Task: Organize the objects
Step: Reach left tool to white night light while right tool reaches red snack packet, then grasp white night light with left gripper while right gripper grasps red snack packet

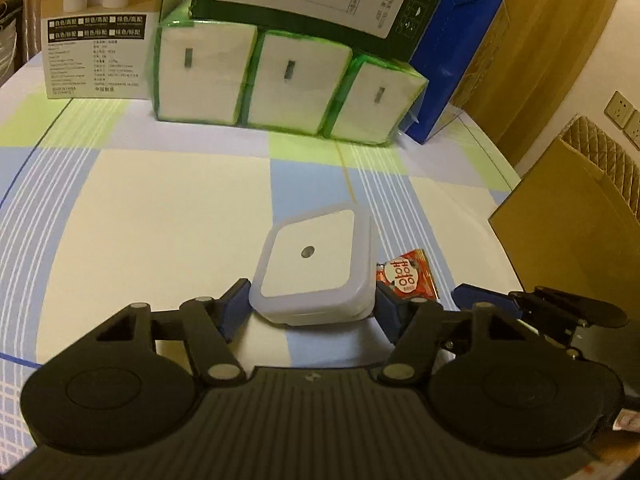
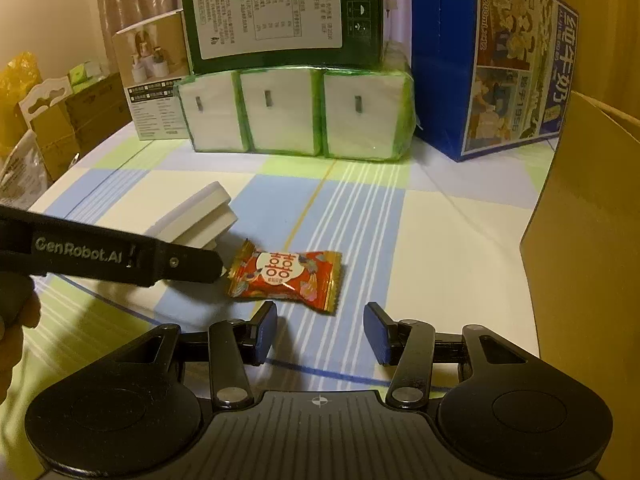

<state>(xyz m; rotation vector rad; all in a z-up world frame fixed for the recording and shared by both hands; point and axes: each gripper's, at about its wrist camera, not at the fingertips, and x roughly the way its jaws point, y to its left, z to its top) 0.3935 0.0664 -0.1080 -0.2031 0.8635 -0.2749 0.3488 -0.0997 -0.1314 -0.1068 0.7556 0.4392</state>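
Left wrist: left gripper (image 1: pixel 312 304) clamps night light (image 1: pixel 312 268) | right gripper (image 2: pixel 320 334) spread, low

Black tool (image 2: pixel 320 334) with blue pads (image 2: pixel 267 332), silver screws

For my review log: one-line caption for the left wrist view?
Left gripper closed on white night light, red candy beside it on checked tablecloth.

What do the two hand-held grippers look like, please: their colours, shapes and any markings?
The left hand-held gripper and the right hand-held gripper look alike: a black ribbed body, two round black discs, black linkage bars with silver pivot pins, and blue pads on the fingers. The right wrist view shows white "GenRobot.AI" lettering on the left one's side.
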